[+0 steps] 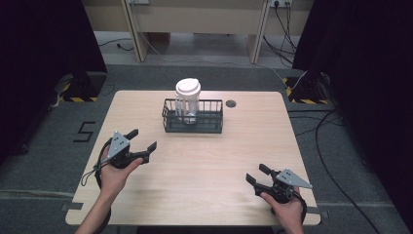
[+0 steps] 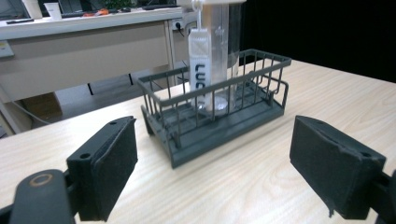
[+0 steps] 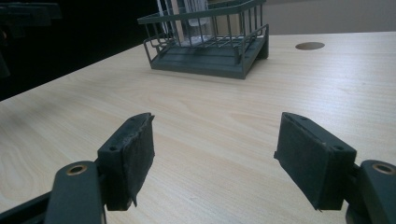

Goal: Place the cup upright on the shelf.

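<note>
Cup stands upright in basket, lid on top.

Pale wooden table, dark wire basket toward its far middle edge.

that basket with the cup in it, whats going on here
A person holds a two-jaw gripper in each hand over a wooden table. The left gripper and the right gripper are both open and hold nothing. Farther back, a dark wire basket sits on the table with a clear lidded cup standing upright inside, at its left end. Neither gripper touches the basket or the cup.
</note>
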